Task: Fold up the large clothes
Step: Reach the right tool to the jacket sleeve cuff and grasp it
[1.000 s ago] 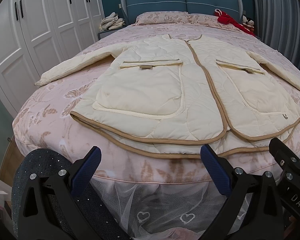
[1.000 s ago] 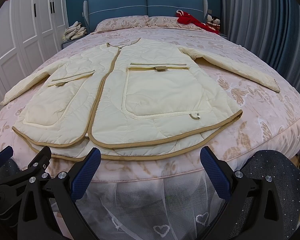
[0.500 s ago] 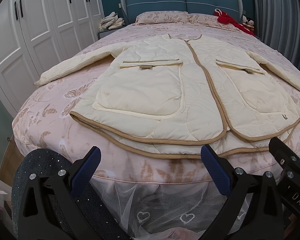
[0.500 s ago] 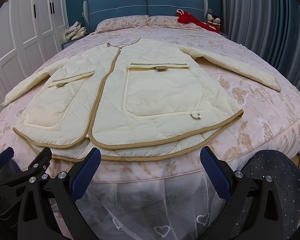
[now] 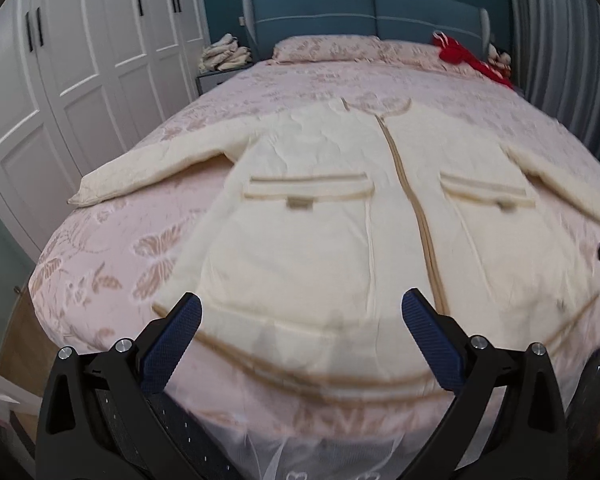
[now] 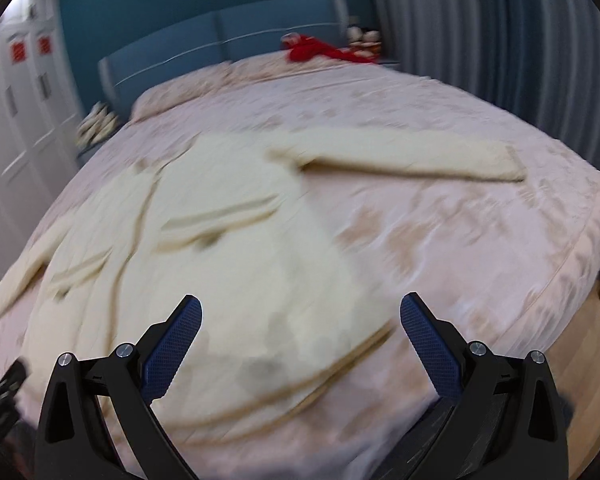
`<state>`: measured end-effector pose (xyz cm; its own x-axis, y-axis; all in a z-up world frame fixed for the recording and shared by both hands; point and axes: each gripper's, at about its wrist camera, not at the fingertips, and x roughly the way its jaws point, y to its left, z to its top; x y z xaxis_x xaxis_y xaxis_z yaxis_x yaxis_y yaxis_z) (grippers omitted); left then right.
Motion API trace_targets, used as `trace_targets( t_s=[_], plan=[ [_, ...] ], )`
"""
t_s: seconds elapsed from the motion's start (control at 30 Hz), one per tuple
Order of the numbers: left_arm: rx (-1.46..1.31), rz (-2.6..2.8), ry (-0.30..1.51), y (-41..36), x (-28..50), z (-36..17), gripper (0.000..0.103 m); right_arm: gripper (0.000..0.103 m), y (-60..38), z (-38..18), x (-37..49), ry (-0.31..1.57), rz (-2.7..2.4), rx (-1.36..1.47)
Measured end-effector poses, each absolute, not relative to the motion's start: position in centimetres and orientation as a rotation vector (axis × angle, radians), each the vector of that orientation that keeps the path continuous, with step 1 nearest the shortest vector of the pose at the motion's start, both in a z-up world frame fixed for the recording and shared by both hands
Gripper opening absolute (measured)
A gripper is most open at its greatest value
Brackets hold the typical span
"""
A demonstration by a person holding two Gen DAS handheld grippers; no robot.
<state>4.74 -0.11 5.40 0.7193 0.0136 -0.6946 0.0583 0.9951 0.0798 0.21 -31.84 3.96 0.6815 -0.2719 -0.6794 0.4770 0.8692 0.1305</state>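
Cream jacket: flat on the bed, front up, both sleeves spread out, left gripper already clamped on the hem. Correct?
Not quite. The left gripper is open and holds nothing, as the left wrist view shows. The cream jacket does lie flat on the bed, front up, sleeves spread.

Left gripper [image 5: 300, 314]: sitting across the bottom of the left wrist frame, jaws spread wide, gripping nothing.
Left fingers [image 5: 172, 344]: black arms with blue textured pads, angling up and outward from the lower corners.
Right gripper [image 6: 300, 316]: filling the bottom of the right wrist frame, jaws gaping wide, nothing between them.
Right fingers [image 6: 430, 346]: blue pads tilting outward; the frame is blurring.
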Motion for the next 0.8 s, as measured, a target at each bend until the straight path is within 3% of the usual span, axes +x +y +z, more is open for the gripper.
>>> trace_targets(
  t_s=[0.4,0.8],
  plan=[
    [0.057,0.014,0.805,0.3,9.8,5.8,0.098,0.098,-50.0,4.8,2.4,0.632,-0.72,0.466],
    [0.015,0.054,0.854,1.7,13.6,5.0,0.098,0.098,-66.0,-2.2,4.0,0.633,-0.89,0.848]
  ],
)
